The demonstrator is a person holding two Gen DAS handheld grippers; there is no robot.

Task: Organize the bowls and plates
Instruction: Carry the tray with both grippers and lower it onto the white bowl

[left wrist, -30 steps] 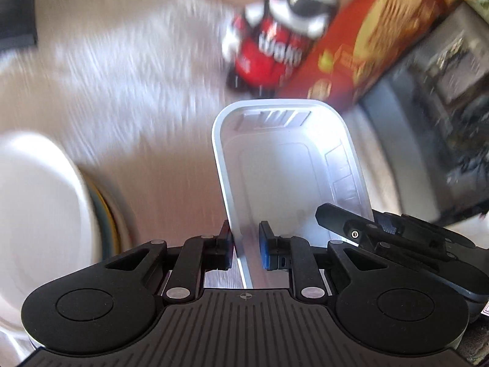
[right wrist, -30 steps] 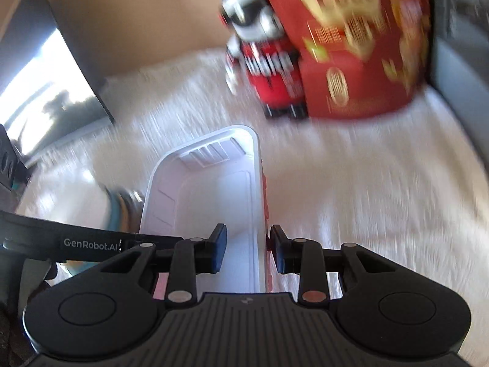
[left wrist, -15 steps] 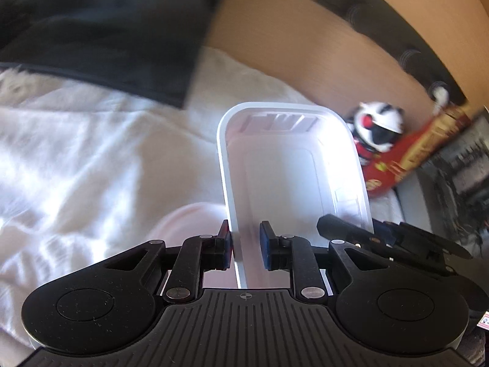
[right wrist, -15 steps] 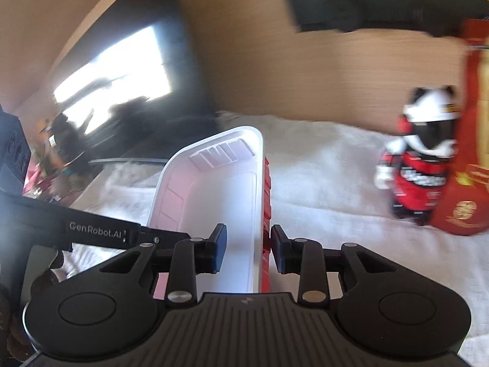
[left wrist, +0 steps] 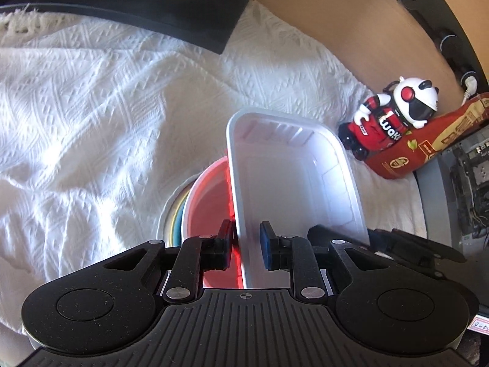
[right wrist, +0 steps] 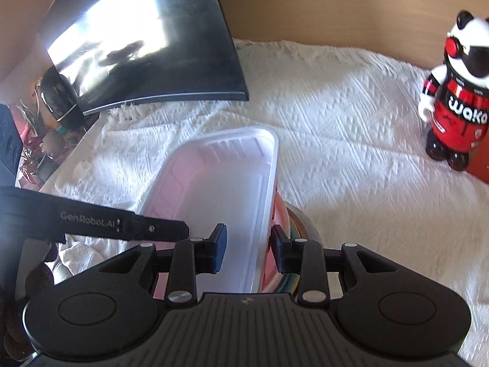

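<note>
White tray [left wrist: 293,183] pinched by its long rims, left tool [left wrist: 244,246] & right tool [right wrist: 247,249] each clamped on a side, above bowl stack [left wrist: 207,202] mid-counter [left wrist: 91,107]; judging: stacking nearly done, tray not yet released

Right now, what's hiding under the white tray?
Under the white tray peeks a red bowl sitting on stacked plates with coloured rims. The tray covers most of them, so how many plates there are can't be seen.
</note>
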